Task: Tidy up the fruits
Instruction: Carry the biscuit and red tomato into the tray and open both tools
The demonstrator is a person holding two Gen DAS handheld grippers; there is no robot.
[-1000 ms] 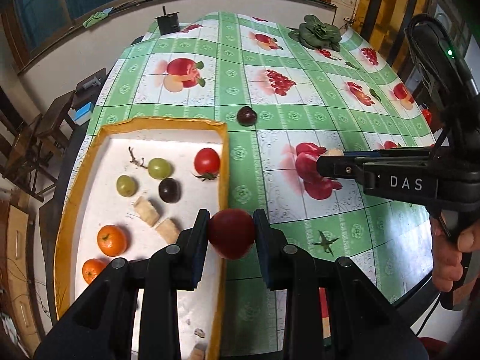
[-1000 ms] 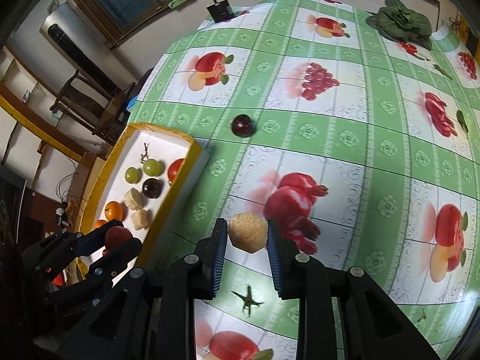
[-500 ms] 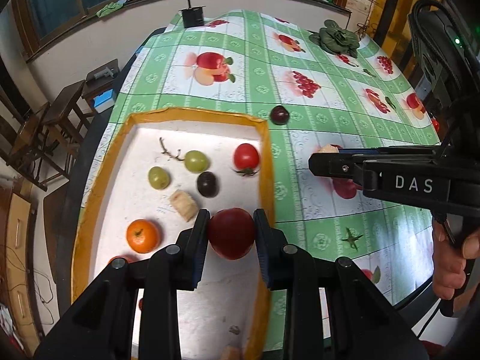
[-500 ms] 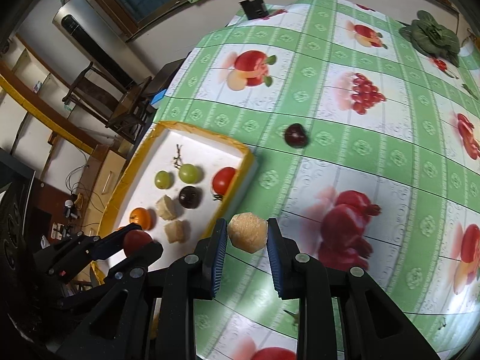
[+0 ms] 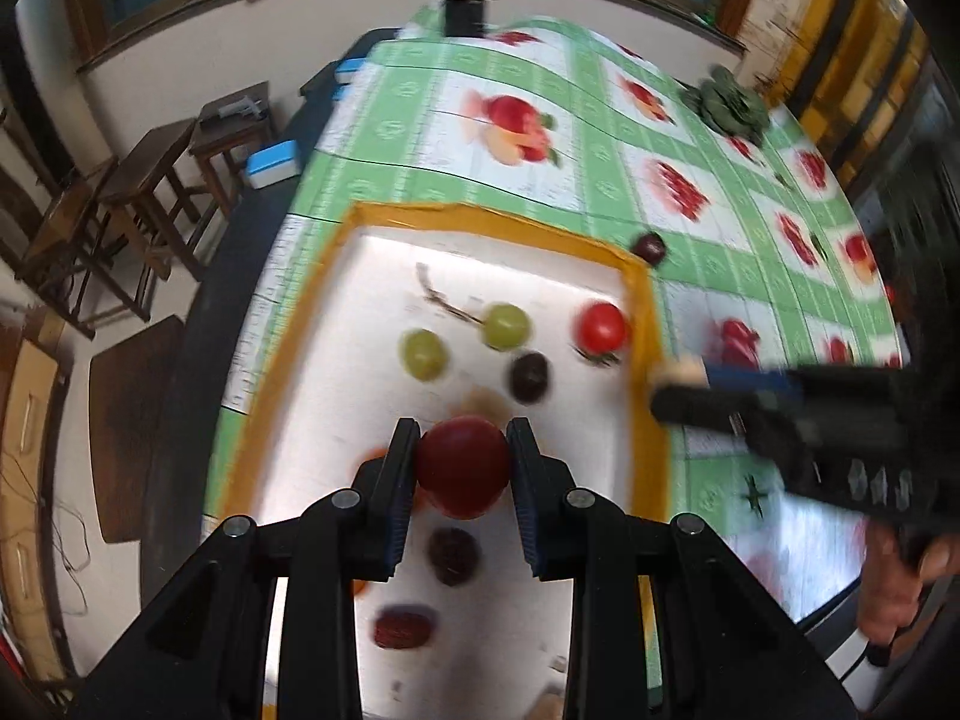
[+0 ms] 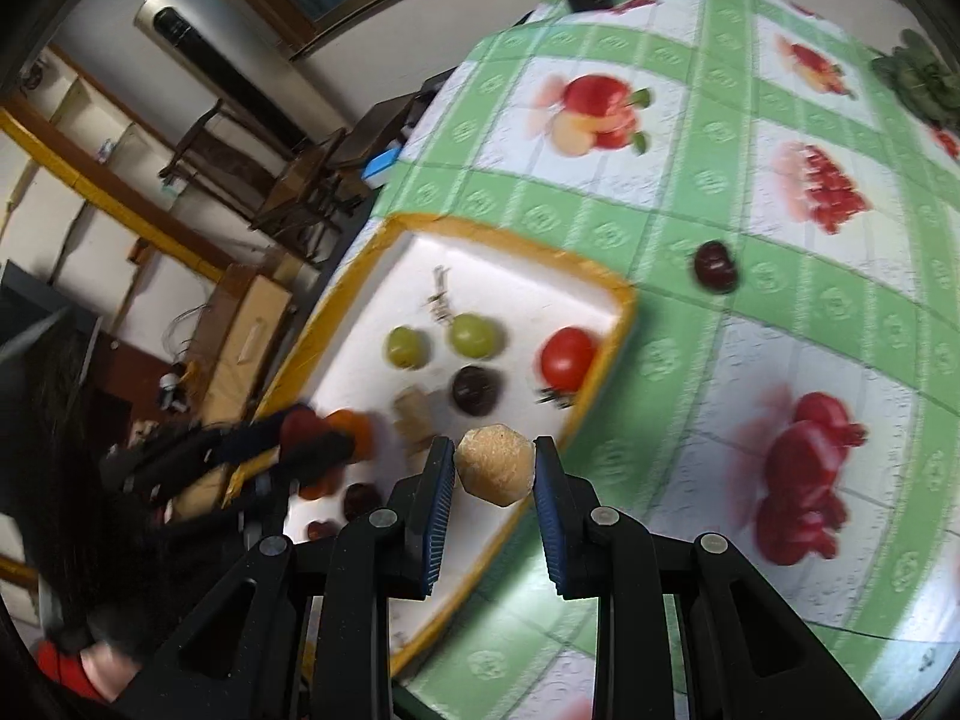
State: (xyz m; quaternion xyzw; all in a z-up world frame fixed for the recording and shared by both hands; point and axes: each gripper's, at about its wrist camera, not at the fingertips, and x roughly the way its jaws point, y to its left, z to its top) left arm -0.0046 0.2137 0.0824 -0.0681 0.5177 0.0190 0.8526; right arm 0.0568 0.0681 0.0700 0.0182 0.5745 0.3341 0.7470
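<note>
My left gripper is shut on a dark red round fruit, held above the white tray with its yellow rim. My right gripper is shut on a tan, rough, faceted fruit over the tray's near right rim. In the tray lie two green grapes, a red tomato, a dark plum, tan pieces, oranges and dark red fruits. One dark plum lies outside the tray on the cloth. The right gripper shows at the right of the left wrist view.
The table wears a green and white cloth printed with fruit. A dark green leafy thing lies at the far right, a small black box at the far edge. Wooden chairs and a blue-white box stand left of the table.
Both grippers have travelled left with their fruits. The left one now hangs over the tray's middle, and the right one has come from the cloth to the tray's right rim.
</note>
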